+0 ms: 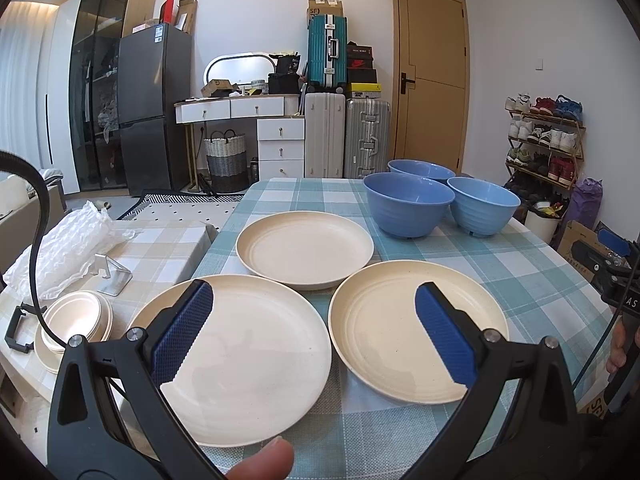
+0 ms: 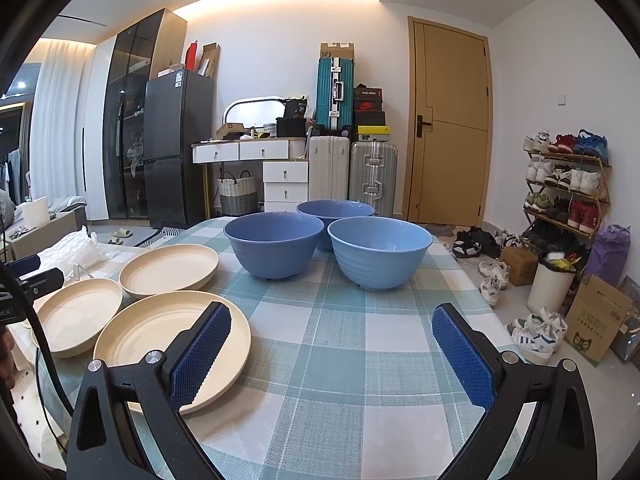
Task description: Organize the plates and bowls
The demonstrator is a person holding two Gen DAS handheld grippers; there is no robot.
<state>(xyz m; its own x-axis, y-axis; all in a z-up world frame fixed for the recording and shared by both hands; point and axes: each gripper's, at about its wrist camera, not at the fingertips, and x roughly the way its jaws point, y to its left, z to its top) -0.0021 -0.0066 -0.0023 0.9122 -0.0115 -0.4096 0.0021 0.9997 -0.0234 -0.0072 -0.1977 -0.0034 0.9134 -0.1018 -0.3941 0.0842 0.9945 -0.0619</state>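
Covering the whole work surface, a teal-and-white checked tablecloth lies on the table, which carries every piece of tableware for the task. Three cream plates sit on its left half in a loose triangle: the near-left plate lies closest to the table's front left edge, the near-right plate lies just beside it without touching, and the far plate sits behind the gap between them, apart from both. Three blue bowls stand upright on the far right part of the cloth in a tight cluster: the front-left bowl and the front-right bowl stand side by side, and the rear bowl is partly hidden behind them; whether their rims touch cannot be told. On a lower side surface to the left, a stack of smaller cream bowls rests beside a crumpled sheet of bubble wrap. The left gripper hovers above the two near plates with its blue-padded jaws spread wide and nothing between them. The right gripper hovers over bare cloth in front of the bowls, jaws likewise wide apart and empty, its left pad overlapping the near-right plate in view. A fingertip shows at the bottom edge of the left wrist view.
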